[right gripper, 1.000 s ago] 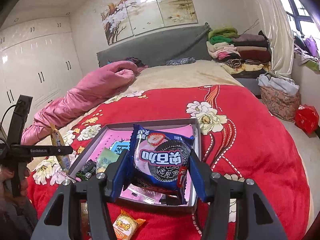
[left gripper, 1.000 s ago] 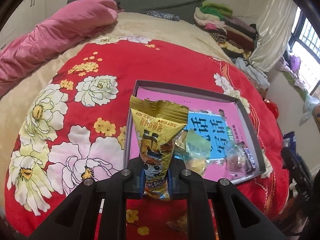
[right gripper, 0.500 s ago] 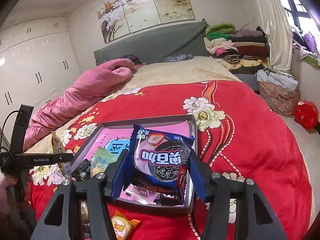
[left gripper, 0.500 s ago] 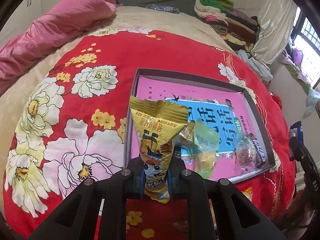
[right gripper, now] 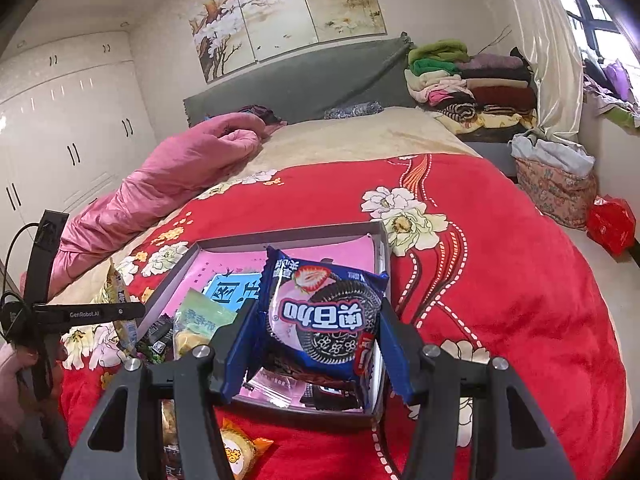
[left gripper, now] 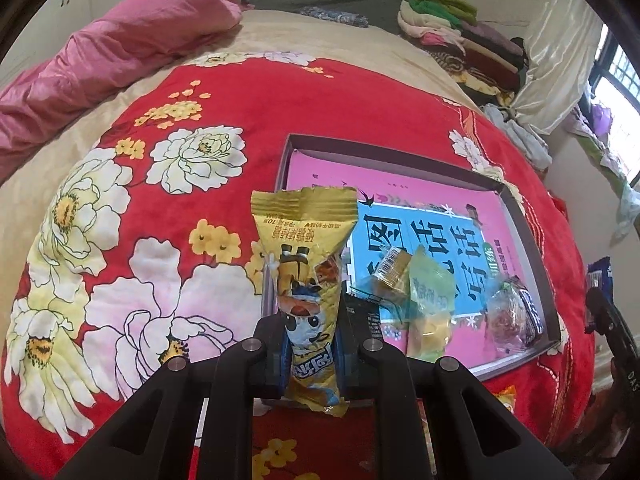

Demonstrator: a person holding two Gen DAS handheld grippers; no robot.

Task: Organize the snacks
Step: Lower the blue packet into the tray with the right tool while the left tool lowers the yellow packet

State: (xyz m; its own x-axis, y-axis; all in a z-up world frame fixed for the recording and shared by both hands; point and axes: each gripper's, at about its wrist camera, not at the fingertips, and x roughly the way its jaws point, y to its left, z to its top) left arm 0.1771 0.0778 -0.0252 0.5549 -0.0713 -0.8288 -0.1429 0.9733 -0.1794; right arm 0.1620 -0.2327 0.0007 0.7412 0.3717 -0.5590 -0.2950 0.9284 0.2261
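My left gripper [left gripper: 311, 344] is shut on a tall yellow snack packet [left gripper: 306, 276], held upright over the near left corner of a grey shallow box [left gripper: 532, 240] with a pink and blue printed bottom. Inside the box lie a green packet [left gripper: 430, 292], a small gold sweet [left gripper: 392, 270] and a clear-wrapped snack [left gripper: 510, 320]. My right gripper [right gripper: 320, 340] is shut on a blue strawberry cookie packet [right gripper: 320, 316] above the near right corner of the box [right gripper: 280, 236]. The left gripper [right gripper: 116, 312] with its yellow packet [right gripper: 120, 300] shows at the left of the right wrist view.
The box rests on a red flowered blanket [right gripper: 500, 280] on a bed. An orange-wrapped snack [right gripper: 236, 450] lies on the blanket in front of the box. A pink quilt [left gripper: 120, 48] runs along the far left; folded clothes [right gripper: 472, 80] are stacked at the back right.
The left gripper has sunk a little toward the box with the yellow packet; the box looks larger. The right gripper and its cookie packet have stayed put.
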